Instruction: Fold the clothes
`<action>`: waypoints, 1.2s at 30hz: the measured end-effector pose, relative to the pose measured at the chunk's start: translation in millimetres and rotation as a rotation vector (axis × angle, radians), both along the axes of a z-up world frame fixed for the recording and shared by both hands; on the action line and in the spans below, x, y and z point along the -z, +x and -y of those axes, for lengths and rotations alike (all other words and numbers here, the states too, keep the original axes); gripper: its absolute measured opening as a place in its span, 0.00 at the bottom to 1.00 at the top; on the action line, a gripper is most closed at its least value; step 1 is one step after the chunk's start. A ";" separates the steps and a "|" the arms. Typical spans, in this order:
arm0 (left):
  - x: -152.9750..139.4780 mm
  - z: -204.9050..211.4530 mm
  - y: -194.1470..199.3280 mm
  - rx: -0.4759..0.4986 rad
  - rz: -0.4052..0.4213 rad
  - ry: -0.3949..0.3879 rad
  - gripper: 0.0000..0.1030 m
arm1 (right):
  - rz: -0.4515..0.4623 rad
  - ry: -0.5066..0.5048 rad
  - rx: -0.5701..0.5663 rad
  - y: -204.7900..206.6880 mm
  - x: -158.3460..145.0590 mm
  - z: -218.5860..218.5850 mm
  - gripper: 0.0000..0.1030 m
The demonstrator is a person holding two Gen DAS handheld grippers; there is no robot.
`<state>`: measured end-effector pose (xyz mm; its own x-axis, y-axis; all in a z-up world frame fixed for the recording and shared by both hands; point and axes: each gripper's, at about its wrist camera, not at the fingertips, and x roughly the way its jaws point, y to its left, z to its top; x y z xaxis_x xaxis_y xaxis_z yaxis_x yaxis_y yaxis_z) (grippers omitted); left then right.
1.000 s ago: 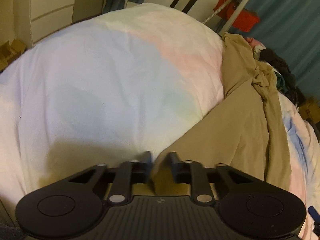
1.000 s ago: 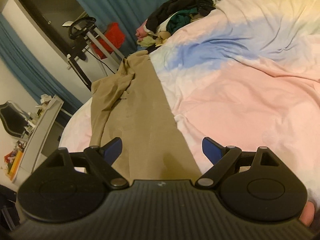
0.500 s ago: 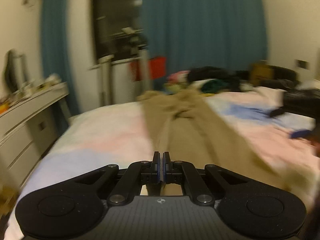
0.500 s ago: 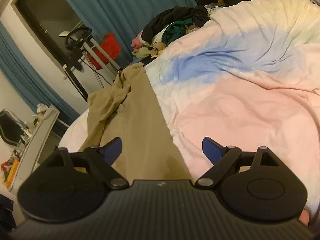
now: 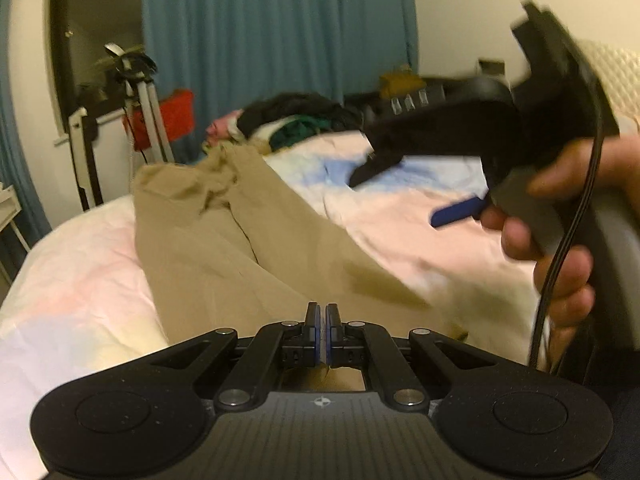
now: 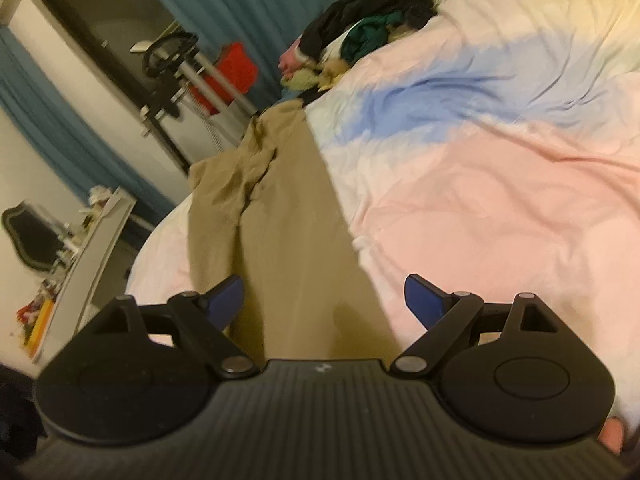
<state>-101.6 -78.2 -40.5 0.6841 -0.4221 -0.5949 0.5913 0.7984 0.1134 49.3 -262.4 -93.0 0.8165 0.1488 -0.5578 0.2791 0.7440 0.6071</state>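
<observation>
Tan trousers (image 5: 224, 252) lie stretched along the pastel bedcover (image 5: 80, 280), waist end bunched at the far end. My left gripper (image 5: 322, 320) is shut on the near hem of the trousers and holds it just above the bed. My right gripper (image 6: 324, 300) is open and empty, hovering over the near part of the trousers (image 6: 288, 240). The right gripper also shows in the left wrist view (image 5: 460, 184), held in a hand at the right, with its jaws apart.
A pile of dark, green and pink clothes (image 6: 360, 36) lies at the far end of the bed. An exercise machine (image 5: 132, 92) and a red item (image 6: 232, 68) stand by blue curtains. A white dresser (image 6: 84, 256) stands left of the bed.
My left gripper has shut on the trouser hem and swung round to look along the trousers. The right gripper has stayed open and has shifted slightly above the trousers.
</observation>
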 end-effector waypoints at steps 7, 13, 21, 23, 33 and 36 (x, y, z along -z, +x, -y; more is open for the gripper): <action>7.7 -53.7 32.4 -0.118 -0.228 -0.220 0.42 | -0.046 0.165 -0.089 1.8 22.6 5.2 0.86; 8.6 -115.3 67.5 -0.321 -0.371 -0.470 0.64 | -0.098 0.201 -0.054 -0.9 37.1 9.8 0.75; 52.6 -146.0 128.2 -0.462 -0.690 -0.612 0.75 | -0.191 0.222 0.114 -12.9 55.1 22.7 0.71; 55.1 -146.6 128.6 -0.465 -0.708 -0.617 0.78 | -0.239 0.311 0.051 -7.6 69.2 17.2 0.70; 54.1 -160.1 121.3 -0.516 -0.719 -0.668 0.08 | -0.299 0.286 0.007 -14.7 67.9 -1.8 0.68; 53.8 -164.2 119.1 -0.532 -0.722 -0.684 0.03 | -0.307 0.259 -0.013 -17.4 61.4 -5.4 0.68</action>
<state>17.4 86.0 -94.3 0.4636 -0.5686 -0.6796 -0.0921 0.7319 -0.6752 32.0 -256.9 -154.4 0.6145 0.3257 -0.7186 0.4683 0.5825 0.6644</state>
